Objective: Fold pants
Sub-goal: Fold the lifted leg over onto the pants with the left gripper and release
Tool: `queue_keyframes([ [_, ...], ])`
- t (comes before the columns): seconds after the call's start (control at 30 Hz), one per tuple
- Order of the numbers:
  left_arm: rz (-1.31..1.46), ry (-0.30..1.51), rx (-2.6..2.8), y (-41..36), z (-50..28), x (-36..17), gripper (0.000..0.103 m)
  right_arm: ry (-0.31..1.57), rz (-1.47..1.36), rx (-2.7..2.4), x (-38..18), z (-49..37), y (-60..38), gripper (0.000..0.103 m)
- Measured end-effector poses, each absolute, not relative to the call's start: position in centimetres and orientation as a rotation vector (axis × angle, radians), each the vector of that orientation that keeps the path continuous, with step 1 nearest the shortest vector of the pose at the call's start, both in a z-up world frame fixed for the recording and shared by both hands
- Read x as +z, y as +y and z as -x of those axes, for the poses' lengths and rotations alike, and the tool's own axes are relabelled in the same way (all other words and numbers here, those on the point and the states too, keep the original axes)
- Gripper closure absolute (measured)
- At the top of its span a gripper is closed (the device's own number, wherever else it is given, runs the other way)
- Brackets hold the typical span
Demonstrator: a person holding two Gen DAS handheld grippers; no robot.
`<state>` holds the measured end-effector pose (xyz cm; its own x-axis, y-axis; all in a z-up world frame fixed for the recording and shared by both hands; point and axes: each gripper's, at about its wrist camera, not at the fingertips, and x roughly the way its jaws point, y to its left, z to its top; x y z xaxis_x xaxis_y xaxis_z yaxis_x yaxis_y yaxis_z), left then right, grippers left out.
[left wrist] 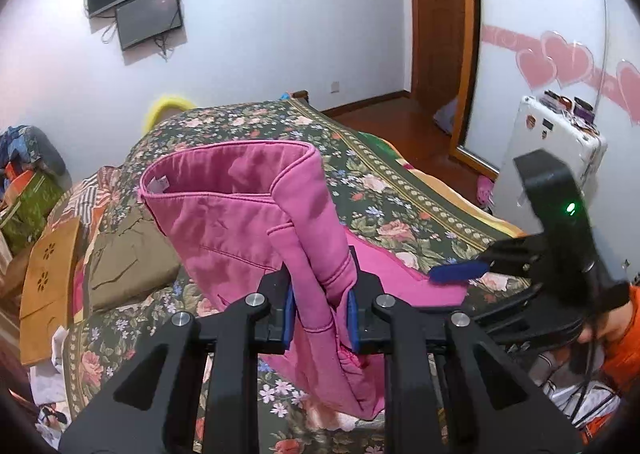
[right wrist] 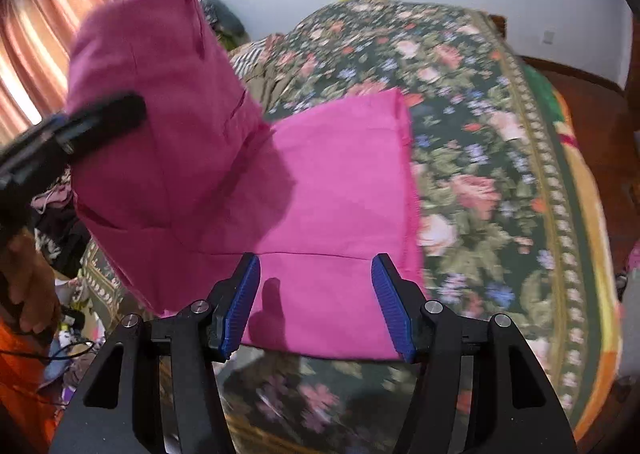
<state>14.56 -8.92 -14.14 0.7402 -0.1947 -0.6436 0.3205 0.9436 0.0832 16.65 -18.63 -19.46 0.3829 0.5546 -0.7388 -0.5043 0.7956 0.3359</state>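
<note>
Pink pants (left wrist: 256, 222) lie on a floral bedspread (left wrist: 392, 194). My left gripper (left wrist: 322, 314) is shut on the waistband end of the pants and holds it raised, so the open waistband stands up in front of the camera. In the right wrist view the lifted part of the pants (right wrist: 160, 126) hangs at the left, held by the left gripper (right wrist: 96, 122), and the rest lies flat (right wrist: 340, 190). My right gripper (right wrist: 316, 302) is open and empty, its blue pads (right wrist: 240, 302) just above the near edge of the flat part. It also shows in the left wrist view (left wrist: 460, 272).
A brown cushion (left wrist: 128, 258) and a wooden board (left wrist: 48, 290) lie left of the pants. Clutter is piled at the bed's left side. A white suitcase (left wrist: 556, 146) stands right of the bed by a mirrored door. The person's orange sleeve (left wrist: 624, 338) is at the right.
</note>
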Motion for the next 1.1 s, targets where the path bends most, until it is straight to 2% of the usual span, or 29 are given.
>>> queue_keyframes([
  [0.27,-0.228,0.741,-0.327,-11.5,-15.6,-15.7,0.083,1.051,-0.100,0.626,-22.7,-17.0,-20.3,0.047],
  [0.63,-0.165,0.945,-0.429,-13.6,-18.4,-20.3,0.083,1.025,-0.119,0.603,-21.7,-16.6,-21.3,0.047],
  [0.7,-0.148,0.967,-0.440,-13.6,-18.5,-20.8,0.075,1.021,-0.122,0.598,-21.6,-16.5,-21.5,0.047],
  [0.73,-0.139,0.973,-0.441,-13.5,-18.5,-21.0,0.062,1.020,-0.120,0.596,-21.5,-16.4,-21.6,0.047],
  [0.8,-0.121,0.976,-0.439,-13.4,-18.4,-21.0,0.046,1.022,-0.117,0.592,-21.5,-16.3,-21.7,0.047],
  [1.1,-0.080,0.947,-0.427,-11.0,-17.6,-18.8,0.044,1.035,-0.123,0.588,-21.8,-16.2,-21.6,0.047],
])
